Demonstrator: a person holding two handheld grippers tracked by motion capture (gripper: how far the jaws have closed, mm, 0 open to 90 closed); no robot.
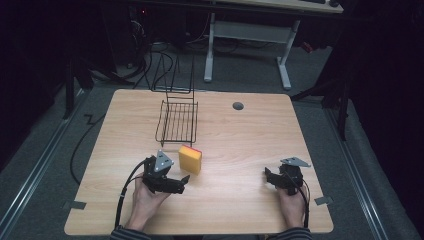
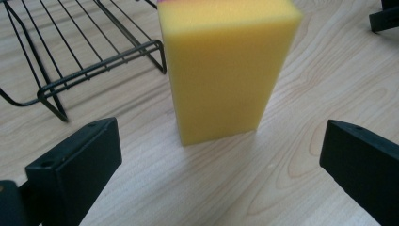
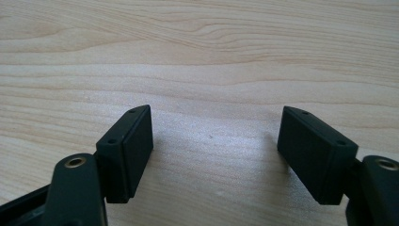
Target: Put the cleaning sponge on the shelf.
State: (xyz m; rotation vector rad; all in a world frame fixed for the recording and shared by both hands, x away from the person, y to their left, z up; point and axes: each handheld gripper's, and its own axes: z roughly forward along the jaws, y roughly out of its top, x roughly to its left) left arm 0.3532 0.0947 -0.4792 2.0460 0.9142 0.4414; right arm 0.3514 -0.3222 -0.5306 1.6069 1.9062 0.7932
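**Sponge awaits pickup beside wire rack**

Seen near the surface's front-left: left gripper (image 1: 172, 184), fingers spread wide and empty, aimed at a yellow sponge (image 1: 190, 159) standing on edge just ahead. Framed squarely between both fingers (image 2: 75, 165) in the left gripper view, sponge upright, not yet touched; probably lined up for a grasp across its narrow sides. Just behind the sponge, toward the far edge: black wire rack (image 1: 176, 121), near corner close beside the sponge but apart from it, a likely destination and also the nearest thing to snag a finger on approach. Further right, a grey grommet (image 1: 238, 106) near the far edge. At front-right, well apart from the sponge: right gripper (image 1: 276, 178), fingers (image 3: 127, 153) likewise open over bare wood (image 3: 211, 56), holding nothing, seemingly parked in reserve.
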